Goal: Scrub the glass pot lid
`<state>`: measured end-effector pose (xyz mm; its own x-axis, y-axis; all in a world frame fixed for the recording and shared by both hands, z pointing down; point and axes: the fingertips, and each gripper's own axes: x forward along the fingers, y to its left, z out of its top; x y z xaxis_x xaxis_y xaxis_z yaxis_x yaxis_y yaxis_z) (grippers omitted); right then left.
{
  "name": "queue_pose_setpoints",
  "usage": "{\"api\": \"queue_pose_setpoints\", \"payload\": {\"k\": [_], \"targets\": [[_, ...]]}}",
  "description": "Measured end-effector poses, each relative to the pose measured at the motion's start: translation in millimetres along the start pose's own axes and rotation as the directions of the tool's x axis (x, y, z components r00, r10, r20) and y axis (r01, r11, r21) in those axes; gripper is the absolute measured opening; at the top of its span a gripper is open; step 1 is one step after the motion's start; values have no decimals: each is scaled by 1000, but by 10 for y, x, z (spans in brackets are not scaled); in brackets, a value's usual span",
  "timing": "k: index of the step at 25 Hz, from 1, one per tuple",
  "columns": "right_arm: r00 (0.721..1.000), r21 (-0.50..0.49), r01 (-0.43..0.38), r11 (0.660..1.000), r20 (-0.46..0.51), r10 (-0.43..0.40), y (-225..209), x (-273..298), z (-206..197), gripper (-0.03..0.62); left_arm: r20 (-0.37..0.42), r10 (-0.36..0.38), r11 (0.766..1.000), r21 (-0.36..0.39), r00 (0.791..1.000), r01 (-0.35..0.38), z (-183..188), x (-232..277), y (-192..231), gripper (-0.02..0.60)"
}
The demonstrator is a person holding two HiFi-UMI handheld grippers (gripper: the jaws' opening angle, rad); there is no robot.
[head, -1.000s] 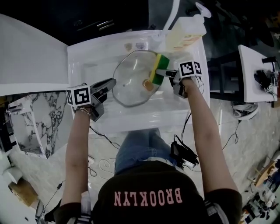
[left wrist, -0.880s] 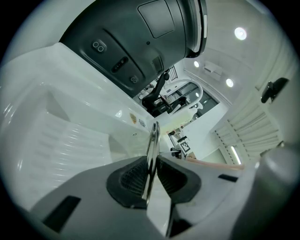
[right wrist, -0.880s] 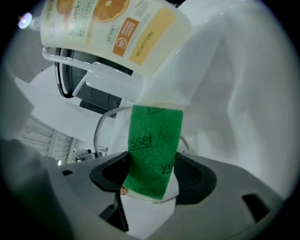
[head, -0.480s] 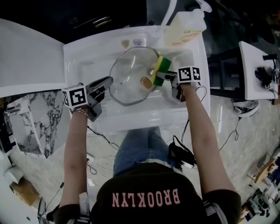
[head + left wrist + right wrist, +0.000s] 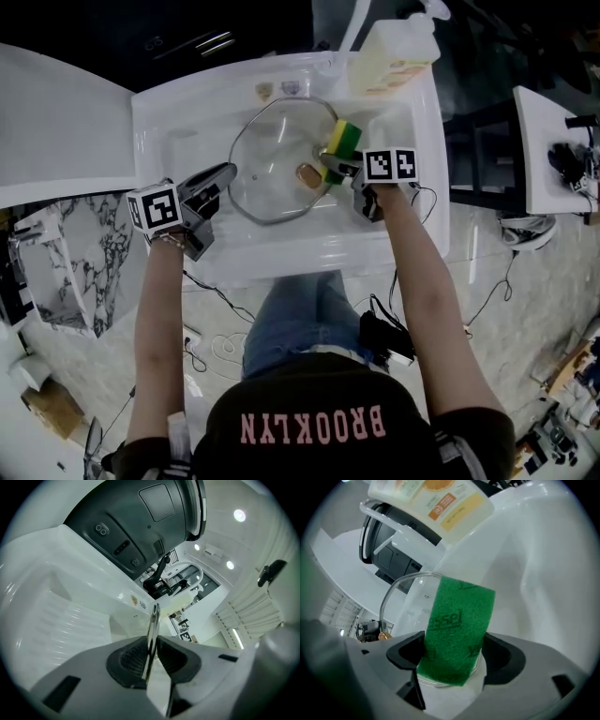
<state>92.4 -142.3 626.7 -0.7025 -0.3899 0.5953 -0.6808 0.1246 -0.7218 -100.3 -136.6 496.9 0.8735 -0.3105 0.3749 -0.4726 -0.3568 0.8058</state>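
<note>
I see the white sink (image 5: pixel 178 141) first. Nearer, the person's shirt (image 5: pixel 309 422) reads BROOKLYN, mirrored. The glass lid (image 5: pixel 272 164) is in the basin. On the far right rim sits a soap bottle (image 5: pixel 394 61), and the print on its orange label is too small for me to read. The green sponge (image 5: pixel 459 625), stamped with letters like "essel", rests against the lid's right edge. My left tool (image 5: pixel 223 178) is clamped on the lid's left rim. My right tool (image 5: pixel 339 167) has just been opening; its jaws stand wide, with the sponge loose between them.
</note>
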Motion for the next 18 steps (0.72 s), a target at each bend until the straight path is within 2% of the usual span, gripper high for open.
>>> {"api": "queue_pose_setpoints", "payload": {"k": [3,7,10,14,18], "targets": [[1000,-6,9,1000,-4,-9,-20,-9,-54,341,5,5,1000,0,1000,-5,6,7,6,61],[992,-145,79,986,-83,-92,-38,-52,-183,341,10,29,1000,5,1000,-29,23,31,43,61],[990,-190,91,978,-86,-109,10,-170,-179,341,16,35,999,-2,999,-35,23,25,53,61],[991,-251,114,961,-34,-127,126,-438,-45,341,27,34,999,-14,999,-34,21,29,51,61],[985,-307,169,937,81,-151,303,-768,142,341,41,44,999,-23,998,-44,14,33,65,63]]}}
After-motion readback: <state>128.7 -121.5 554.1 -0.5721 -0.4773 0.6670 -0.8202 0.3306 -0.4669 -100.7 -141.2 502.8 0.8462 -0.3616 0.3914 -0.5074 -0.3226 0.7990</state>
